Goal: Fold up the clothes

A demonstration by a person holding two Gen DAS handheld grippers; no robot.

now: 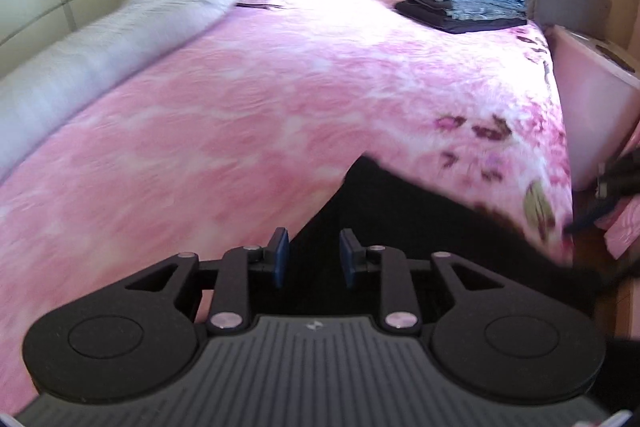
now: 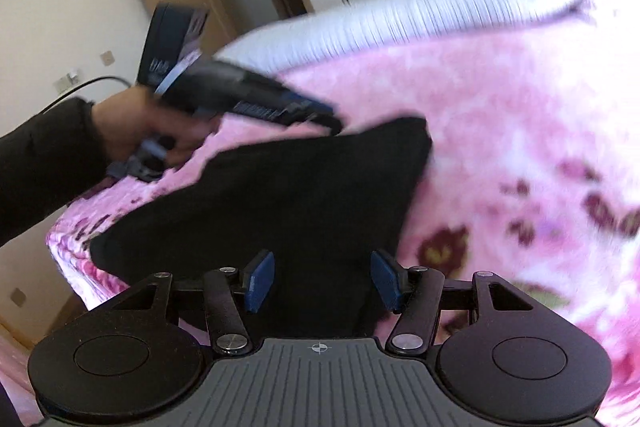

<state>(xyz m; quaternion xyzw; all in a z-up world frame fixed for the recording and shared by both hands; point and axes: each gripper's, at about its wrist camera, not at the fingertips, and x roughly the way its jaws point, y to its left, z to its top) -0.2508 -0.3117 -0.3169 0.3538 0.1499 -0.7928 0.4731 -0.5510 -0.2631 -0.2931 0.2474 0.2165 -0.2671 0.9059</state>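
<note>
Right wrist view: black garment (image 2: 304,195) on pink blanket (image 2: 500,115); right gripper (image 2: 322,281) gapes, empty. Left gripper (image 1: 314,257) half-open, empty. Risk: pinching blanket along with cloth.

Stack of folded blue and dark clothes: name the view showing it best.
Left wrist view. The stack of folded blue and dark clothes sits unobstructed at the far end of the pink floral bedspread. The right wrist view does not show it.

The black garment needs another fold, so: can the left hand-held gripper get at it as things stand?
Probably yes: the left hand-held gripper is open just above the black garment, with nothing between them.
</note>
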